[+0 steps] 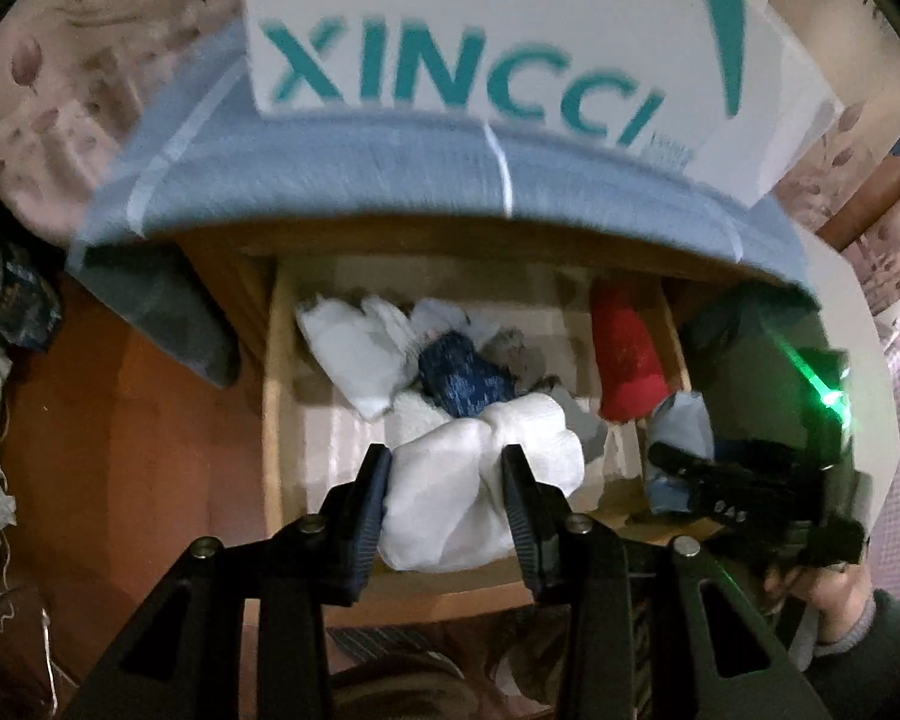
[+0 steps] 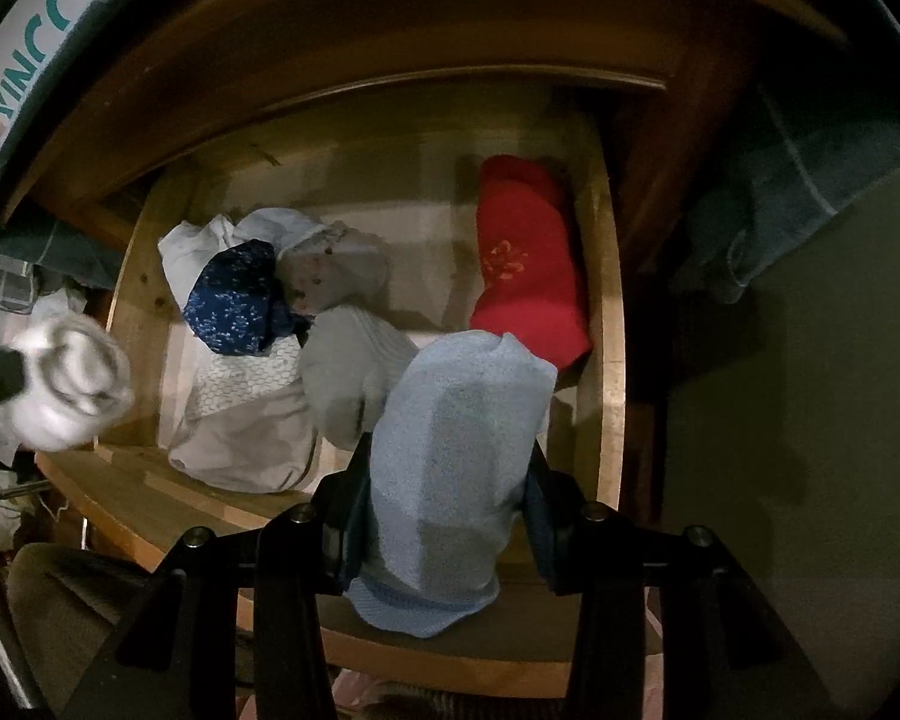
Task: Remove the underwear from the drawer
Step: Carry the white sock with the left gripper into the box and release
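Below me is an open wooden drawer (image 1: 273,396) holding rolled underwear: white pieces (image 1: 354,354), a navy patterned one (image 1: 465,375) and a red one (image 1: 624,360). My left gripper (image 1: 447,462) is shut on a white rolled bundle (image 1: 450,516), held above the drawer's front. In the right wrist view my right gripper (image 2: 450,456) is shut on a light blue piece (image 2: 456,420) over the drawer's (image 2: 609,324) front right. Inside lie the navy (image 2: 234,300), grey (image 2: 348,372) and red (image 2: 528,276) pieces. The white bundle (image 2: 72,384) shows blurred at the left.
A white box with teal lettering (image 1: 462,30) sits on a blue cloth (image 1: 330,180) that overhangs the cabinet top above the drawer. A hand in a dark sleeve (image 1: 840,600) holds the right gripper (image 1: 720,480). Dark fabric (image 2: 780,192) hangs at the right.
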Tool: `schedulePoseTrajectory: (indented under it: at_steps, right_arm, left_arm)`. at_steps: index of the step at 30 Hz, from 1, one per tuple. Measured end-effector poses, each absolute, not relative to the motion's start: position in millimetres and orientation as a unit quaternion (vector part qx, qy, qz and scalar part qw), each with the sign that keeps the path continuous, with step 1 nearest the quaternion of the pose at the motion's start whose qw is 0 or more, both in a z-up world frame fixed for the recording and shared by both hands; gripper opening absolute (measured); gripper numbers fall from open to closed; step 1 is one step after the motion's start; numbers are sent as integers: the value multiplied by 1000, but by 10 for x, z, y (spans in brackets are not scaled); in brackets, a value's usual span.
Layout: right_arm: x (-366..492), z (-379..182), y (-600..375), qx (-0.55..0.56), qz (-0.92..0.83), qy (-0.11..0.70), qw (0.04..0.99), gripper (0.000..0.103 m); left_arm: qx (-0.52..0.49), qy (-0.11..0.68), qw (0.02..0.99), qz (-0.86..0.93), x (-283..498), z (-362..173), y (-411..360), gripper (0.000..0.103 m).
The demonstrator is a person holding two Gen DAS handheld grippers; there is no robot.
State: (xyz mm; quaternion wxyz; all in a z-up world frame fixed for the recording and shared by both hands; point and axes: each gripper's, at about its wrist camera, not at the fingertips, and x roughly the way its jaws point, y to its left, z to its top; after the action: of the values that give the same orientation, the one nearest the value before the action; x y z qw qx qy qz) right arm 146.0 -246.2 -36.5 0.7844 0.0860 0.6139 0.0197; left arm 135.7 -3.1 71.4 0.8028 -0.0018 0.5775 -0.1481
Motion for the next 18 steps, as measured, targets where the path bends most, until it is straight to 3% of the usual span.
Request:
schedulePoseTrajectory:
  at_steps: [9, 18]
  right_arm:
    - [1450, -359, -2475, 80, 15, 614, 785, 40]
    - [1446, -360, -2487, 86, 20, 612, 786, 40]
  left_arm:
    - [-2, 522, 839, -156, 1310, 1391, 74, 38]
    - [-14, 436, 887, -153, 1433, 2410, 277, 38]
